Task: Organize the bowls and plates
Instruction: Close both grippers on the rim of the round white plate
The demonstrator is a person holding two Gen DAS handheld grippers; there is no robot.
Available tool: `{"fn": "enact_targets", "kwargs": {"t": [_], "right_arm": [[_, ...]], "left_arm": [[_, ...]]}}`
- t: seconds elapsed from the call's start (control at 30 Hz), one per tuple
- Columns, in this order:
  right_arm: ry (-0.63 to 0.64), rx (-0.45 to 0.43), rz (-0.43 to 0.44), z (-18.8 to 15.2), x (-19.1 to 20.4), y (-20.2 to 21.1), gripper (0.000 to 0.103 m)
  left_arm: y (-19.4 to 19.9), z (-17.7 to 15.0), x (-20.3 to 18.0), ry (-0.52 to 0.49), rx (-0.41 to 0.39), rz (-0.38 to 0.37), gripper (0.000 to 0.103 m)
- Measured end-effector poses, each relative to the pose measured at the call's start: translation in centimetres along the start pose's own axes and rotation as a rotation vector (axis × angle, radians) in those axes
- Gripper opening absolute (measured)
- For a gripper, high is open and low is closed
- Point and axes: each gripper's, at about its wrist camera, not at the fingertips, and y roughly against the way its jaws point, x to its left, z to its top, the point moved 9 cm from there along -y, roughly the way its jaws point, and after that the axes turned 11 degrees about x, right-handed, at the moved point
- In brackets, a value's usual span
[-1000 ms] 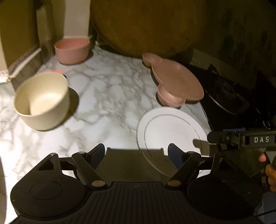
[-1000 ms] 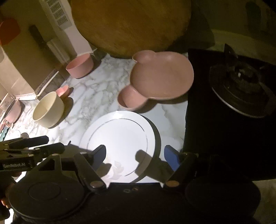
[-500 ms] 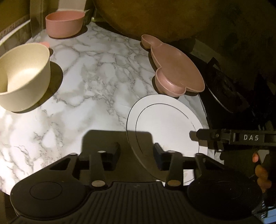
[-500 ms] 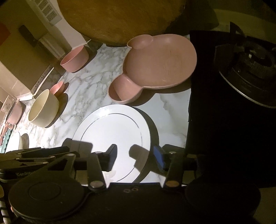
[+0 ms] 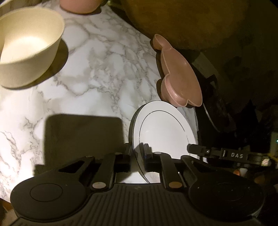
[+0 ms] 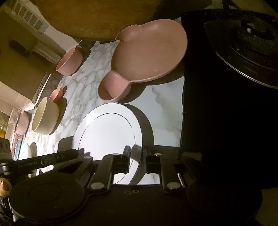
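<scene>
A white plate (image 5: 165, 128) (image 6: 107, 132) with a thin dark ring lies on the marble counter (image 5: 97, 69). My left gripper (image 5: 137, 156) is closing its jaws on the plate's near-left rim, and the pads press on it. On the near-right rim my right gripper (image 6: 137, 156) is closing too, with the rim pinched between its pads. A pink mouse-shaped plate (image 5: 177, 76) (image 6: 151, 52) sits just behind the white one. To the left stand a cream bowl (image 5: 27, 47) (image 6: 45, 120) and a pink bowl (image 5: 78, 7) (image 6: 69, 62).
A black stove (image 6: 243, 52) with a burner borders the counter on the right. A large round wooden board (image 6: 97, 17) leans at the back. A small pink cup (image 6: 56, 93) stands behind the cream bowl. More dishes show at the far left of the right wrist view.
Both grippers have dropped toward the white plate and gone from wide open to closed on its rim, one on each side. The plate's near edge now sits between both pairs of jaws.
</scene>
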Motion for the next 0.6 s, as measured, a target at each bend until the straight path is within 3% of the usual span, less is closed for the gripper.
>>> {"fn": "enact_targets", "kwargs": {"t": [0.27, 0.6], "right_arm": [[-0.034, 0.034, 0.065, 0.30, -0.74, -0.14, 0.007], [-0.015, 0.041, 0.043, 0.36, -0.09, -0.11, 0.007]], "left_arm": [[-0.15, 0.16, 0.88, 0.037, 0.030, -0.100, 0.010], [0.55, -0.30, 1.19, 0.029, 0.026, -0.086, 0.010]]}}
